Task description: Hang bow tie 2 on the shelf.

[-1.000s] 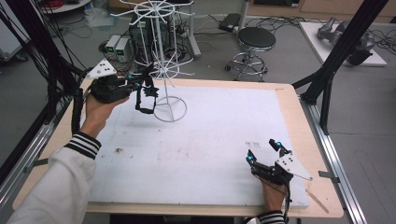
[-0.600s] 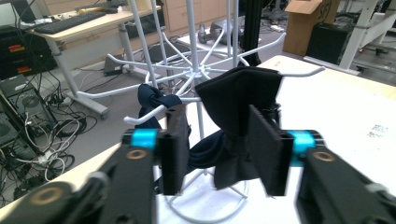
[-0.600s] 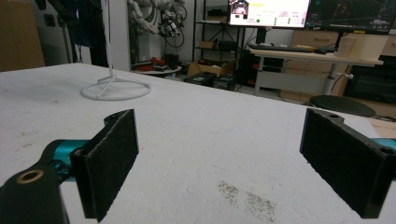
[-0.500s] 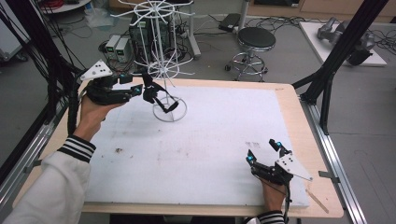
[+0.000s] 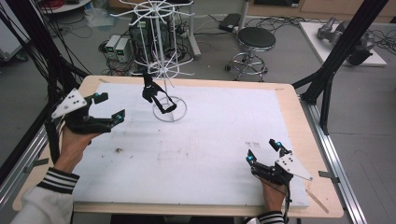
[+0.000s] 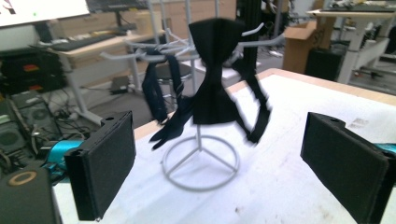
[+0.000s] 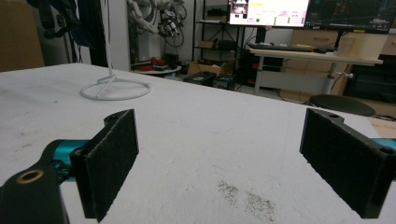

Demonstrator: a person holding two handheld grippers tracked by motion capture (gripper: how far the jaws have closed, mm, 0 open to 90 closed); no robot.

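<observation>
My left hand-held gripper [image 5: 108,106] stood wide, its jaws having just been opening with nothing between them, and it hung off to the left of the white wire display stand with its ring base and radiating hook arms [image 5: 169,109]. The black fabric bow tie with its thin dangling strap [image 6: 211,79] hung on one of the stand's lower arms, near the far left part of the white foam-covered worktop [image 5: 224,140]; in the left gripper view its loose strap ends were blurred, so I judged it was swinging. By my reading the hanging step was done: the bow tie was on the stand and free of my pads [image 6: 109,163], and what was left was only to draw clear and let it settle. My right hand-held gripper [image 5: 265,151] rested on the near right of the worktop, well apart from the stand, jaws also wide and empty. The bow tie looked soft, matte and pinched at the middle, limp enough to sway; the stand was thin, smooth painted wire, light-looking on its open ring; my pads were flat, dark, felt-like blocks; the worktop was pale and slightly rough, with a few grey smudges
</observation>
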